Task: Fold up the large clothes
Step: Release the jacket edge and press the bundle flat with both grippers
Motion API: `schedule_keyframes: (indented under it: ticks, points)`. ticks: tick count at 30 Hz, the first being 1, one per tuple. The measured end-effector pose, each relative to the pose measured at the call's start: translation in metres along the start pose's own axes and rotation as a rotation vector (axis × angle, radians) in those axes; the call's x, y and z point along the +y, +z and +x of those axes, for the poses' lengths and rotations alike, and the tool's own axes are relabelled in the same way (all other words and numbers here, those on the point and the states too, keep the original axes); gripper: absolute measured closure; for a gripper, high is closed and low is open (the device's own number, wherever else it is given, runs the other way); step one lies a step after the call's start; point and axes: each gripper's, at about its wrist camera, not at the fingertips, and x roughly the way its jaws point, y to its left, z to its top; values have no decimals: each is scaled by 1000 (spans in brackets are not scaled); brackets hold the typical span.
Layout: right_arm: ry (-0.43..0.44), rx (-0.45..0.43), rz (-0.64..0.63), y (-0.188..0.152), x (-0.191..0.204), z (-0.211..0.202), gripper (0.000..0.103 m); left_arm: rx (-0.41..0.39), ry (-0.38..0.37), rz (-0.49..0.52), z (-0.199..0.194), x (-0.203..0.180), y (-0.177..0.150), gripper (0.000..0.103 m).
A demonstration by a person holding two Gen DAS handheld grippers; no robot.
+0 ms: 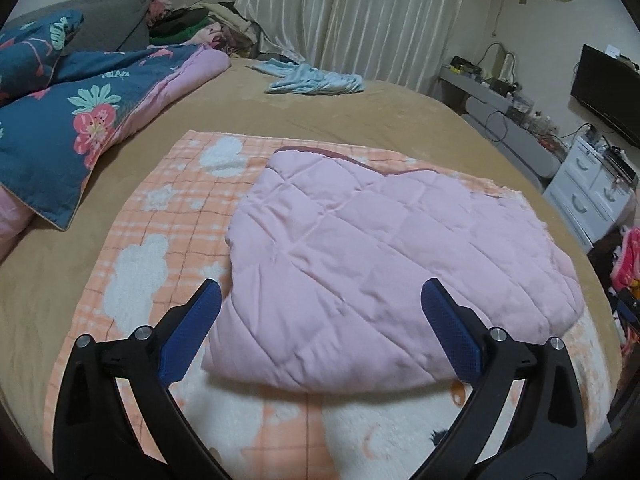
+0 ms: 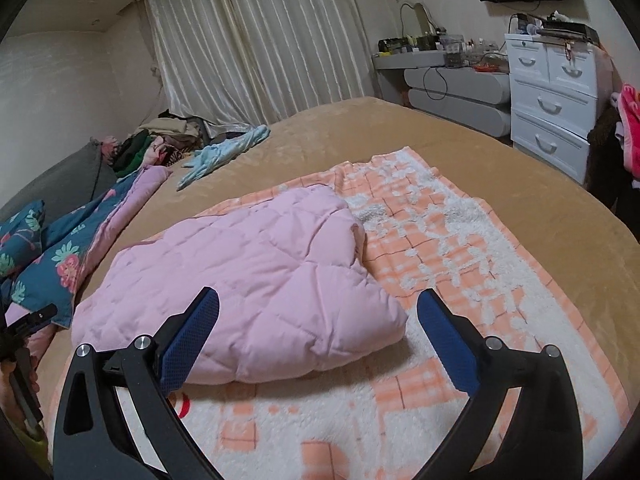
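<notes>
Between both sets of wide-spread, empty jaws, left gripper [image 1: 321, 296] and right gripper [image 2: 318, 306], lies one folded pink quilted garment [image 1: 384, 264] on one orange checked blanket [image 1: 160, 216], whose near edge is cut off; one blue cloth [image 1: 316, 80] beyond

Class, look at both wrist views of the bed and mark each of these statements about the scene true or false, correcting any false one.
1. The pink quilted garment lies on the orange-and-white blanket. True.
2. The left gripper is clamped on the garment. False: its jaws stand open, holding nothing.
3. A light blue cloth lies further back on the tan bed cover. True.
4. The right gripper holds the blanket's corner. False: it is open and empty.
5. The curtains are drawn open. False: they hang closed.
</notes>
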Motion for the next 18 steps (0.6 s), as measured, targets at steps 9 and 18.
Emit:
schedule_keyframes:
  ticks: [9, 18]
  points:
    - [11, 25, -5, -22, 13, -11, 4, 25, -14, 21, -17, -9, -29, 9]
    - [19, 75, 12, -48, 23, -4, 4, 74, -22, 3, -11, -9, -54, 9]
